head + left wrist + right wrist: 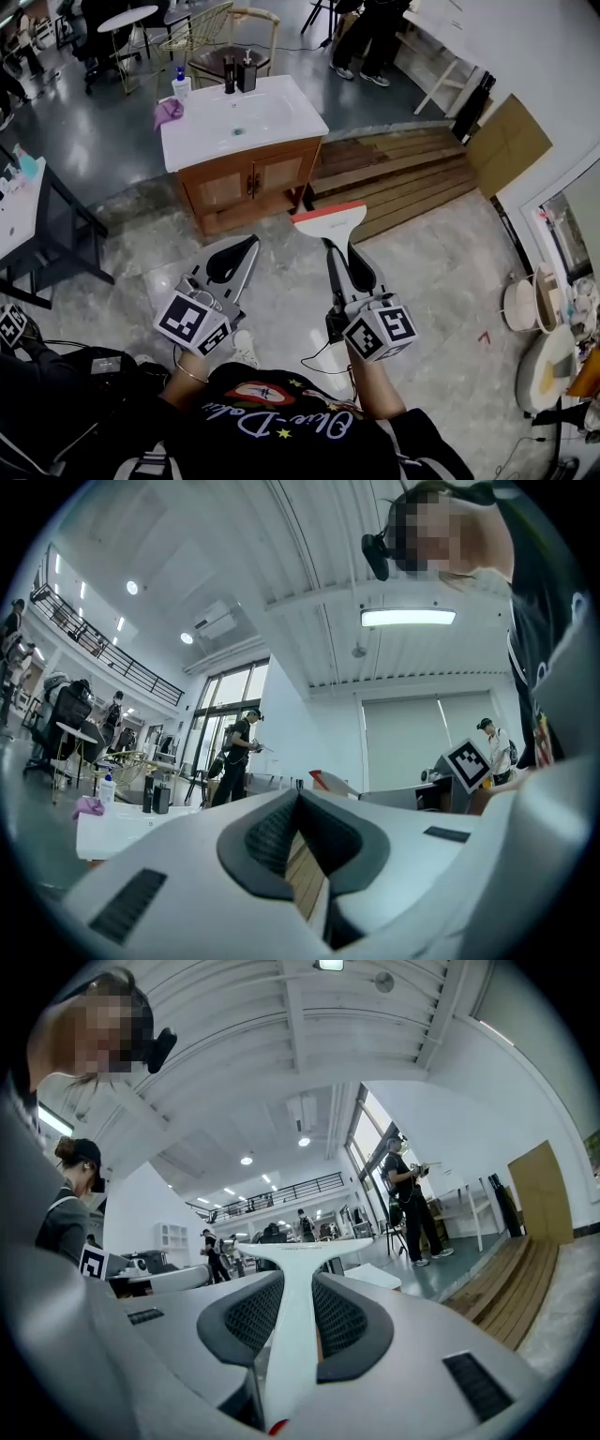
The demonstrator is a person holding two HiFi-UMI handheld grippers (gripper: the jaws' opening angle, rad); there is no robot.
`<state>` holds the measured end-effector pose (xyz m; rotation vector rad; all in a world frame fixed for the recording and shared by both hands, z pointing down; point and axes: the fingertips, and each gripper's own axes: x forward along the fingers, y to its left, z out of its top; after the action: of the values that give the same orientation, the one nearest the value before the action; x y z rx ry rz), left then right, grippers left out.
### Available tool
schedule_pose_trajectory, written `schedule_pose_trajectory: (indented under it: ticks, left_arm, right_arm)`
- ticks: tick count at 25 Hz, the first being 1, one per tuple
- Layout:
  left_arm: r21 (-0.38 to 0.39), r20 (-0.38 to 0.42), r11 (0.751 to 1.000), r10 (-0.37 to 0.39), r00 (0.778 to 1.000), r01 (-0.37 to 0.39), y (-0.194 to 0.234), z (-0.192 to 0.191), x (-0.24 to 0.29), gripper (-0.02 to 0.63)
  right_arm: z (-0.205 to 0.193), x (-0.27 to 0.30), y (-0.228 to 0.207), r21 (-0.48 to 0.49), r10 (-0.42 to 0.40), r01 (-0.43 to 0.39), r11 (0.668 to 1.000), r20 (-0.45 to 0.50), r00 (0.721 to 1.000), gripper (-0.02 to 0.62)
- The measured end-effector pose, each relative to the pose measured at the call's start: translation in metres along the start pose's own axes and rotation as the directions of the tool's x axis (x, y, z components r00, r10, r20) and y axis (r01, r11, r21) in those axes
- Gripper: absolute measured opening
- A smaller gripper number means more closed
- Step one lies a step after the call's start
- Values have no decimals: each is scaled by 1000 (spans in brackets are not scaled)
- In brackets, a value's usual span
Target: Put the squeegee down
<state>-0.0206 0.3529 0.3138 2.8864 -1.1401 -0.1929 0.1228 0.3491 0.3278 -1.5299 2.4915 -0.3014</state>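
The squeegee (327, 219) is white with an orange-red blade edge. Its head sits crosswise above the floor and points toward the wooden cabinet. My right gripper (342, 253) is shut on its handle, and in the right gripper view the white handle (294, 1335) runs between the dark pads out to the wide head (302, 1252). My left gripper (250, 244) hangs beside it on the left. Its jaw tips meet (298, 797) with nothing between them. From the left gripper view the squeegee's head (327, 782) shows off to the right.
A vanity with a white sink top (286, 124) and wooden doors stands straight ahead, with a purple cloth (169, 112), a bottle (180, 85) and black dispensers (238, 74) on it. A wooden platform (403, 169) lies to the right and a black table (56, 202) to the left. Other people stand further back.
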Motion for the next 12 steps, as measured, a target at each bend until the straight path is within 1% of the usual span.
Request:
schedule_pose_trajectory:
  ticks: [7, 12]
  left_arm:
    - [-11, 12, 1000, -25, 1000, 25, 12, 0, 9, -3]
    - [-13, 13, 998, -56, 998, 56, 22, 0, 22, -3]
  right_arm:
    - [2, 17, -2, -18, -16, 16, 1000, -5, 1000, 98]
    - [3, 31, -7, -21, -35, 35, 999, 2, 999, 98]
